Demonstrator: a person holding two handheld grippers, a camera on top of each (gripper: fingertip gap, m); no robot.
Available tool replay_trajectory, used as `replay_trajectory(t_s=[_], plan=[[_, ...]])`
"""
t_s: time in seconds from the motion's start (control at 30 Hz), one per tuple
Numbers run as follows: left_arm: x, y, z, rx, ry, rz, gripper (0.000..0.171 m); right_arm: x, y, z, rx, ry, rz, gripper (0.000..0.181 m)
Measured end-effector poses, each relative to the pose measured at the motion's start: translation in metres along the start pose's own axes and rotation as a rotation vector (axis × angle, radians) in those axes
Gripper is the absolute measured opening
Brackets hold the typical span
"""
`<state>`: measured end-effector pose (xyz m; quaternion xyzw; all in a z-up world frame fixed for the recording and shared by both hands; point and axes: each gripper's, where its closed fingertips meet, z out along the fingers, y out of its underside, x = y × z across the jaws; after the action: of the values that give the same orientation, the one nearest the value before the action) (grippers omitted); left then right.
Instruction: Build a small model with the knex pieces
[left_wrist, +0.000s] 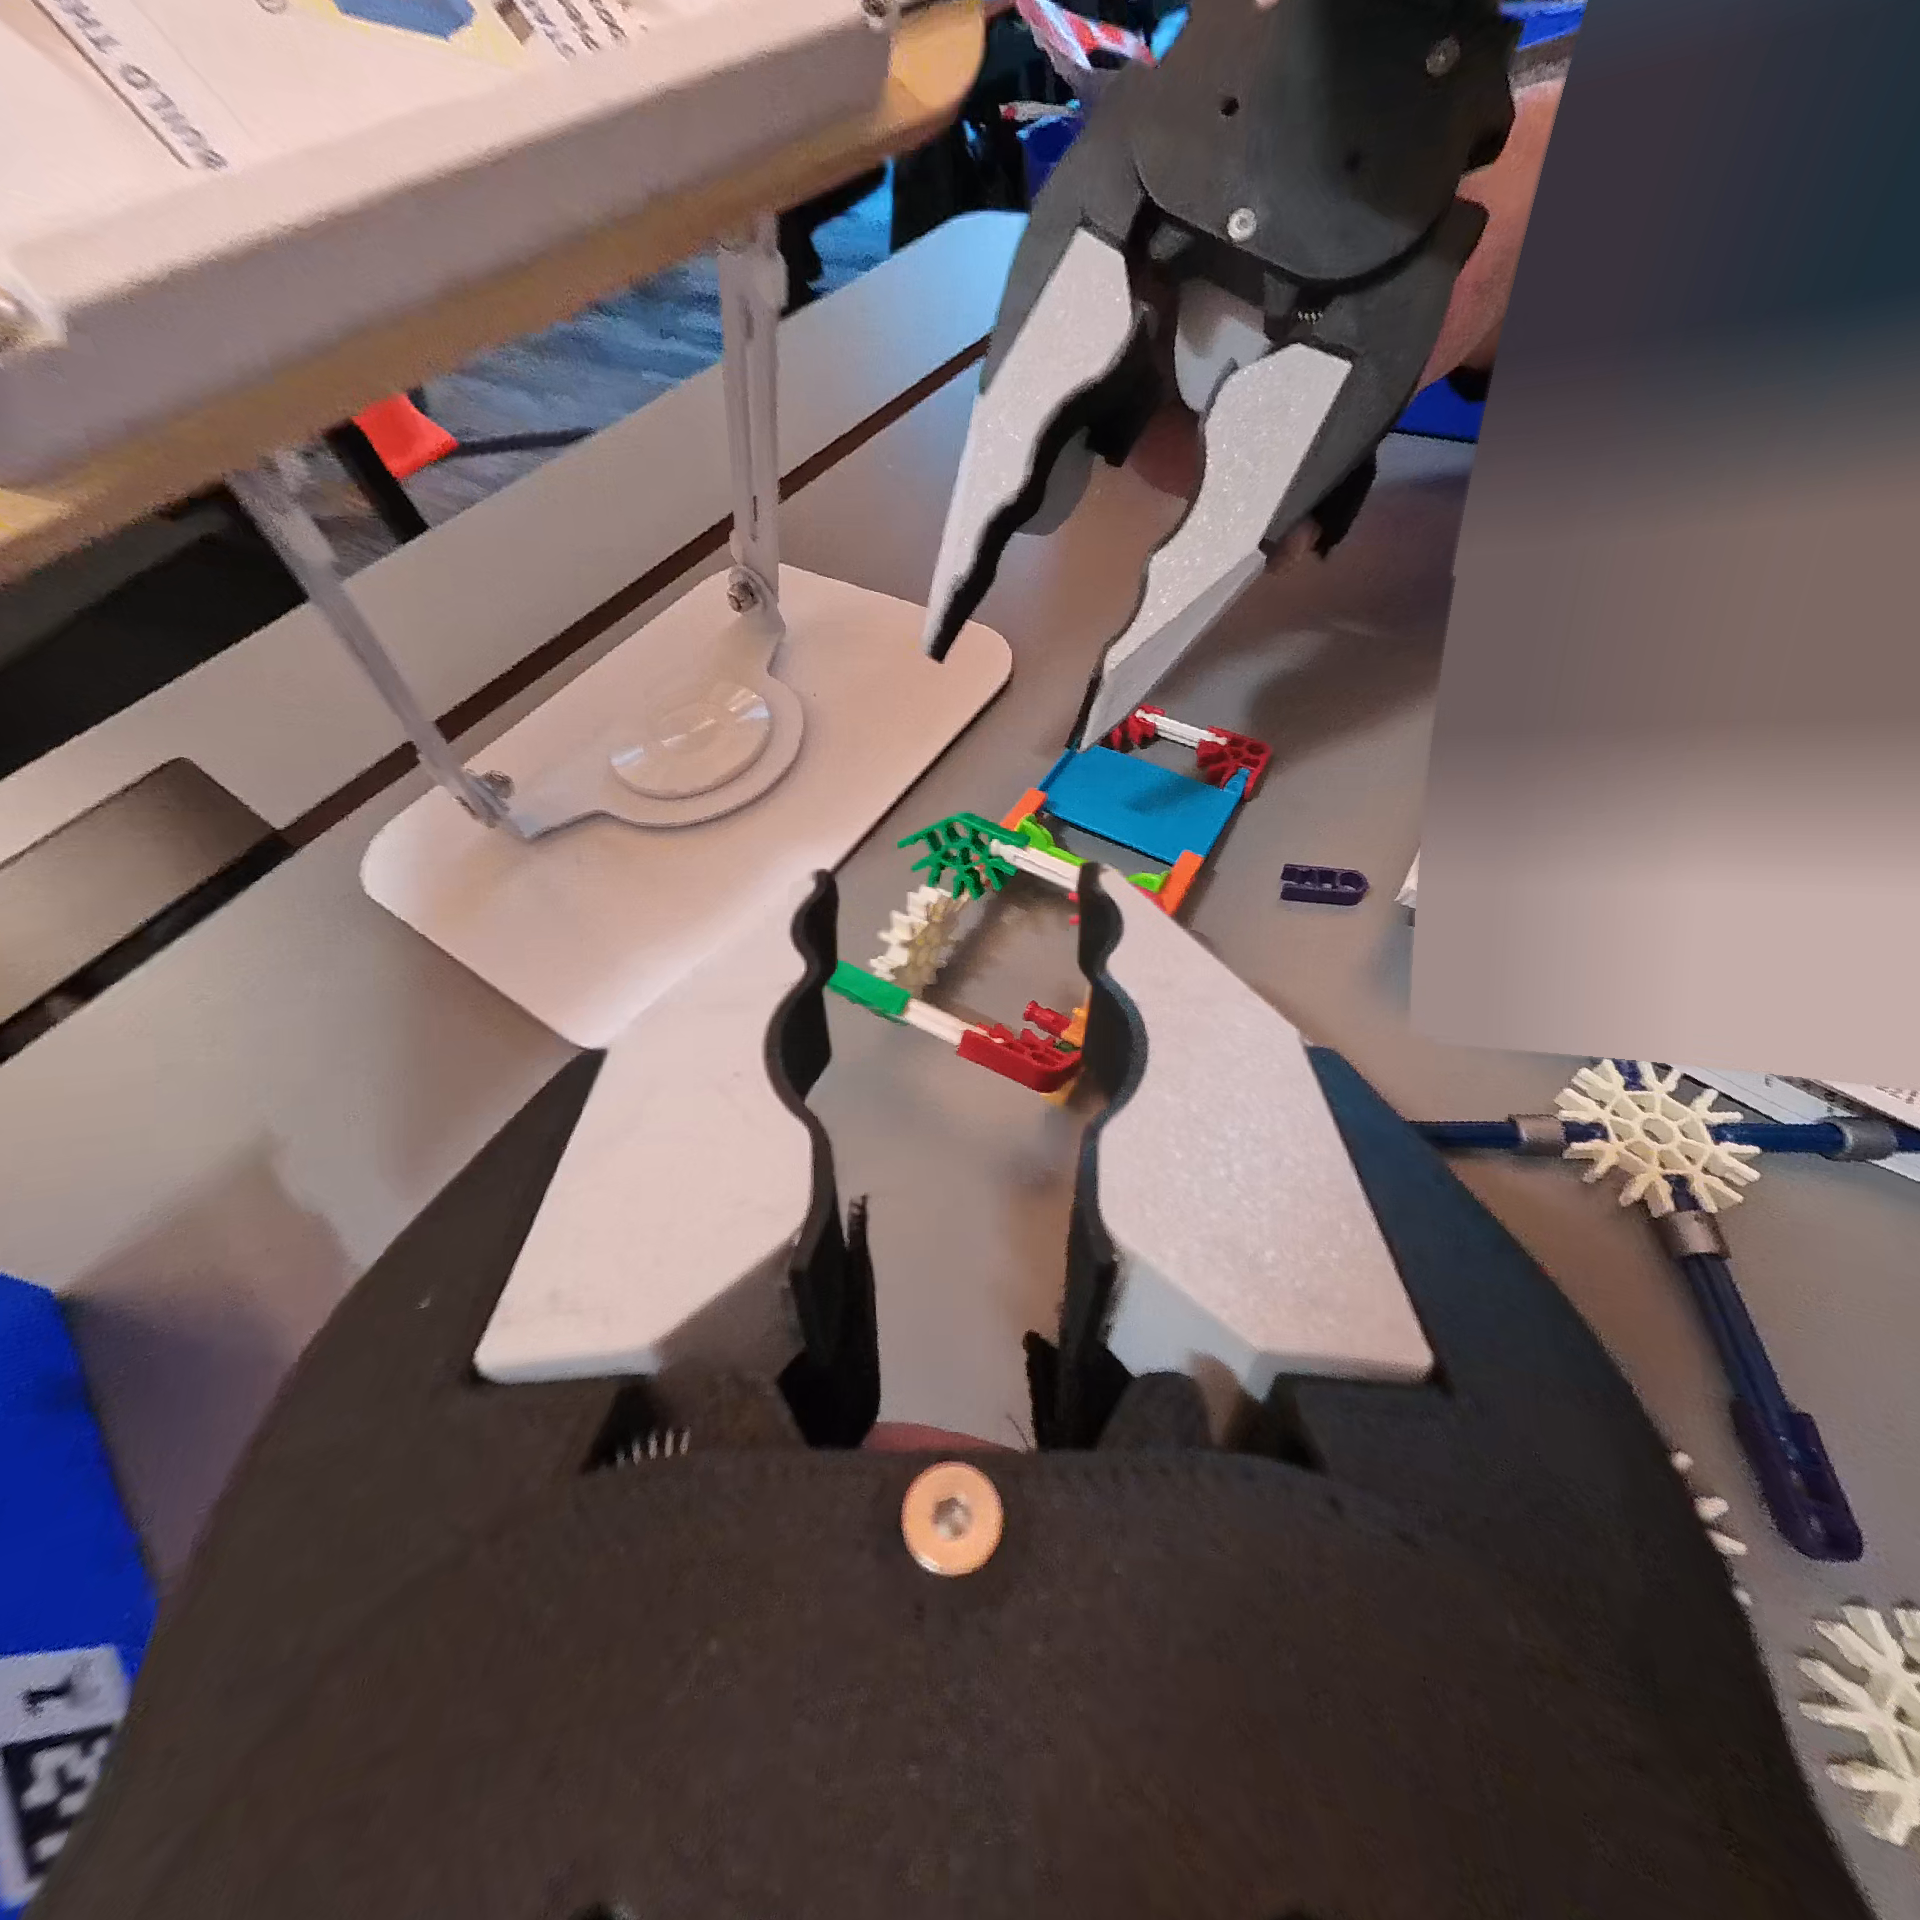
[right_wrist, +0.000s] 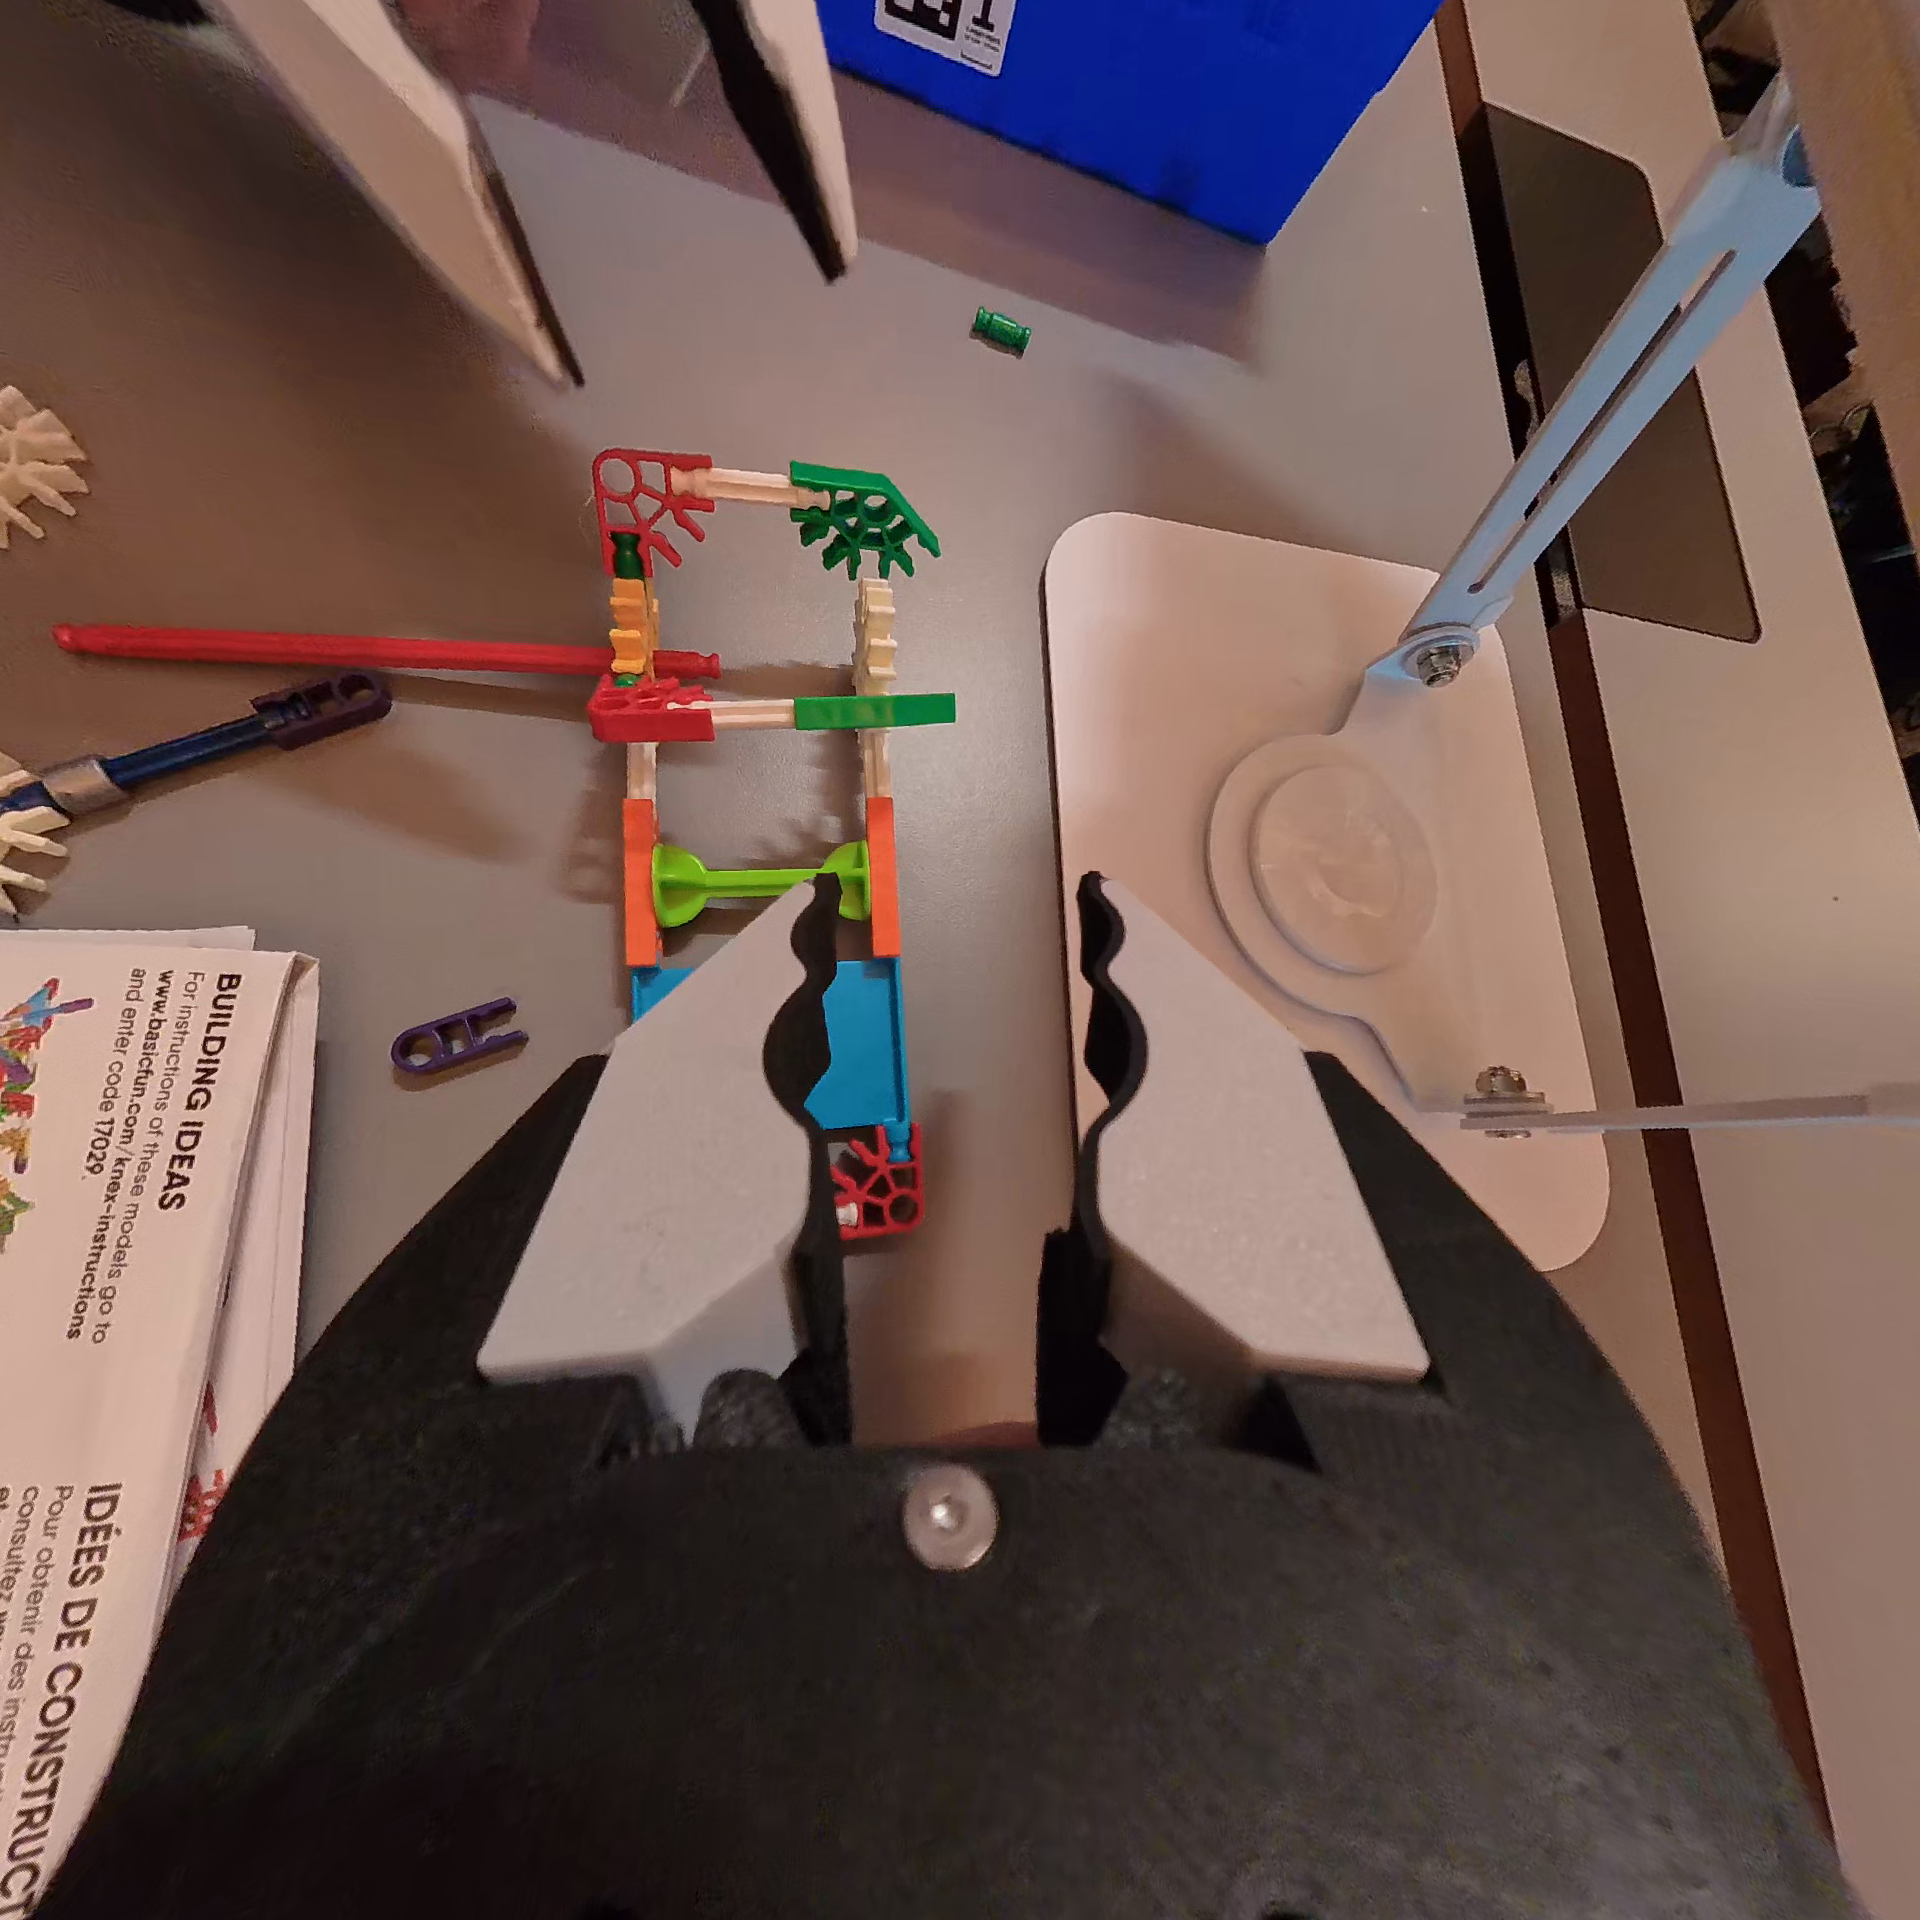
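Observation:
A small model of coloured rods and connectors (right_wrist: 873, 712) lies flat on the grey table, with a blue panel (right_wrist: 862, 1039) at one end and a long red rod (right_wrist: 332, 649) sticking out sideways. My right gripper (right_wrist: 956, 894) is open and empty, its left finger over the blue panel end. In the left wrist view my left gripper (left_wrist: 956, 904) is open and empty, its tips at the model's red and green end (left_wrist: 1018, 1049). The right gripper (left_wrist: 1013, 691) shows beyond, tips near the blue panel (left_wrist: 1132, 800). The left gripper (right_wrist: 696, 322) shows at the top of the right wrist view.
A white stand base (right_wrist: 1195, 727) with slotted metal arms sits right beside the model and carries a tilted board (left_wrist: 416, 208). An instruction booklet (right_wrist: 135, 1195), purple clips (right_wrist: 457, 1039), a small green piece (right_wrist: 1001, 329), white snowflake connectors on dark blue rods (left_wrist: 1652, 1138) and a blue box (right_wrist: 1122, 94) lie around. The left gripper's tips are roughly 10 centimeters from the right gripper's. My left tips are roughly 10 centimeters from the long red rod (right_wrist: 332, 649).

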<state>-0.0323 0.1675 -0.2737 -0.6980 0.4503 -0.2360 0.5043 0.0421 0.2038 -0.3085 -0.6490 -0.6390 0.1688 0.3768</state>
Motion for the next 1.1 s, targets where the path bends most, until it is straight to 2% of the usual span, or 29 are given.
replay_trajectory(t_s=[0.17, 0.27, 0.4, 0.53, 0.7, 0.8, 0.87, 0.93, 1.1], plan=[[-0.009, -0.025, -0.021, 0.062, -0.064, 0.033, 0.044, -0.001, -0.005, -0.002, 0.009, 0.002, -0.007, 0.045], [-0.009, -0.048, -0.042, 0.096, -0.122, 0.110, 0.045, -0.003, -0.009, -0.004, 0.014, 0.003, -0.017, 0.045], [-0.032, -0.075, -0.090, 0.106, -0.314, 0.265, 0.041, -0.005, -0.017, -0.009, 0.033, 0.005, -0.026, 0.045], [-0.064, -0.082, -0.145, 0.055, -0.462, 0.318, 0.041, -0.007, -0.025, -0.014, 0.034, 0.020, -0.041, 0.045], [-0.112, -0.070, -0.208, -0.078, -0.598, 0.336, 0.041, -0.009, -0.054, -0.036, 0.055, 0.075, -0.095, 0.044], [-0.142, -0.060, -0.237, -0.159, -0.632, 0.326, 0.032, -0.015, -0.076, -0.052, 0.080, 0.112, -0.132, 0.044], [-0.157, -0.046, -0.243, -0.238, -0.597, 0.293, 0.029, -0.022, -0.089, -0.060, 0.091, 0.128, -0.151, 0.044], [-0.160, -0.020, -0.239, -0.357, -0.466, 0.205, 0.028, -0.032, -0.093, -0.063, 0.081, 0.130, -0.162, 0.044], [-0.178, 0.039, -0.223, -0.641, -0.327, 0.259, 0.028, -0.063, -0.080, -0.057, 0.015, 0.108, -0.155, 0.044]])
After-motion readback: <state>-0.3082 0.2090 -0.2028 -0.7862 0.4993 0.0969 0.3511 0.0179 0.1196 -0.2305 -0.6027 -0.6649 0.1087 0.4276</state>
